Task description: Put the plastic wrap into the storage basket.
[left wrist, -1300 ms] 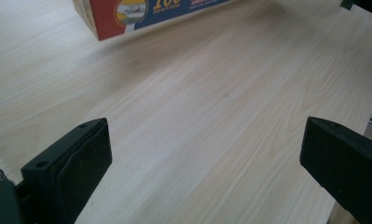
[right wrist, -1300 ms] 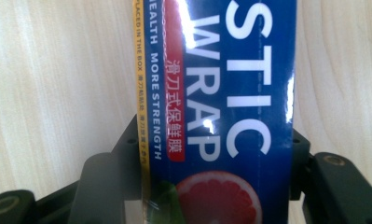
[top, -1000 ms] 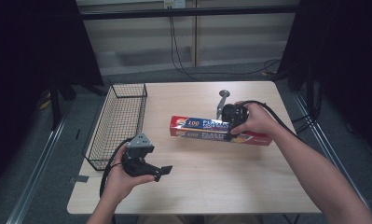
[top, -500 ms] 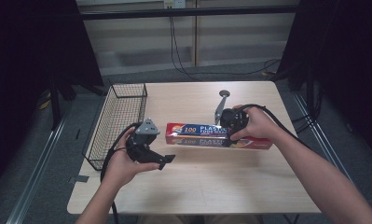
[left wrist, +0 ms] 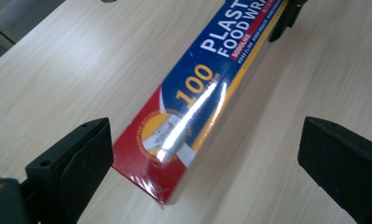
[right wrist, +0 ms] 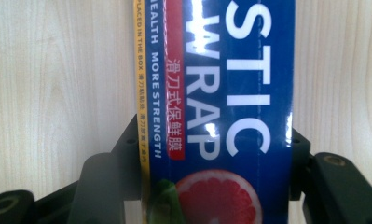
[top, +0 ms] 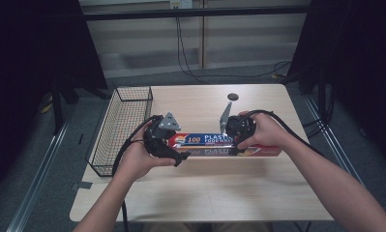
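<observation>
Wrap box (top: 229, 144) lies flat mid-desk (top: 205, 193), right gripper (top: 235, 137) clamped across its middle, left gripper (top: 173, 152) open astride its left end, not closed; likely two-handed lift, basket (top: 120, 130) beside, pending.

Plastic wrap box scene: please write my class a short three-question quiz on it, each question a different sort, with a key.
1. True or false: the right tool is shut on the plastic wrap box.
2. The left tool's jaws stand: A) shut on the box, B) open either side of the box's end, C) inside the wire basket.
3. Fill in: the big yellow number printed on the box is ___.

Key
1. True; the right gripper view shows both jaws pressed against its sides.
2. B
3. 100
</observation>
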`<state>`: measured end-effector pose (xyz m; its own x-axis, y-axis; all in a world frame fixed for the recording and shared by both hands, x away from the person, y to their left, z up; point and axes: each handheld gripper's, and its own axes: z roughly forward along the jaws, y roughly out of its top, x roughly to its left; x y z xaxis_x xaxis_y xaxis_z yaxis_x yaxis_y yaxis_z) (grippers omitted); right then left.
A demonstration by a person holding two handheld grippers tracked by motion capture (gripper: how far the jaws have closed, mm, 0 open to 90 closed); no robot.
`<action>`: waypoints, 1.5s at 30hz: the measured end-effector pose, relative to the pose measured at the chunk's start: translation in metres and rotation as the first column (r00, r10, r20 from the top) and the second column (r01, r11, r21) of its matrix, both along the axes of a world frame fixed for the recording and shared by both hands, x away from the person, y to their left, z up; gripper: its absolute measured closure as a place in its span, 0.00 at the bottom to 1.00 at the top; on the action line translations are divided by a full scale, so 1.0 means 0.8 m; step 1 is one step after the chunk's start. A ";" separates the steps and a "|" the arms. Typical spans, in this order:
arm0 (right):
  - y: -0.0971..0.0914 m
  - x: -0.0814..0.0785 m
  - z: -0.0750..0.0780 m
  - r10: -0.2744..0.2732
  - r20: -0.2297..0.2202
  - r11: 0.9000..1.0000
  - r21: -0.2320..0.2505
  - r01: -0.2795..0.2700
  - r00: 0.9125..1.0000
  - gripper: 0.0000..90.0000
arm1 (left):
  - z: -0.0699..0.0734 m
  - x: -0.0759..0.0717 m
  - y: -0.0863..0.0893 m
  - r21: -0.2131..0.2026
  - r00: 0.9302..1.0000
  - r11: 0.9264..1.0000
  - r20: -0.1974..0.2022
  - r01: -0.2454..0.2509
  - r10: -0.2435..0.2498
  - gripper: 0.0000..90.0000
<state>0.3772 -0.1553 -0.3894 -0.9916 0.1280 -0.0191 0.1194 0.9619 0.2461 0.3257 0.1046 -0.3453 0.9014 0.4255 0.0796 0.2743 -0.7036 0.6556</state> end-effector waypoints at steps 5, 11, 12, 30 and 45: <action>0.003 -0.005 -0.001 -0.002 -0.009 1.000 -0.005 0.002 1.000 0.48 | -0.002 0.004 -0.008 0.034 0.999 0.999 0.000 0.035 -0.035 0.04; 0.007 -0.006 0.003 0.034 0.003 0.999 -0.005 -0.034 0.999 0.48 | -0.009 0.008 -0.016 0.048 0.999 0.998 -0.013 0.043 -0.042 0.04; 0.007 -0.006 0.004 0.037 0.008 0.999 -0.004 -0.037 0.999 0.48 | -0.010 0.009 -0.017 0.054 0.999 0.997 -0.021 0.051 -0.050 0.04; 0.015 -0.014 0.009 0.068 0.003 0.998 0.000 -0.068 0.998 0.48 | -0.015 0.016 -0.045 0.119 0.992 0.986 -0.059 0.118 -0.112 0.05; 0.017 -0.016 0.009 0.090 0.003 0.996 0.016 -0.090 0.996 0.48 | -0.034 0.021 -0.069 0.163 0.980 0.968 -0.091 0.190 -0.177 0.11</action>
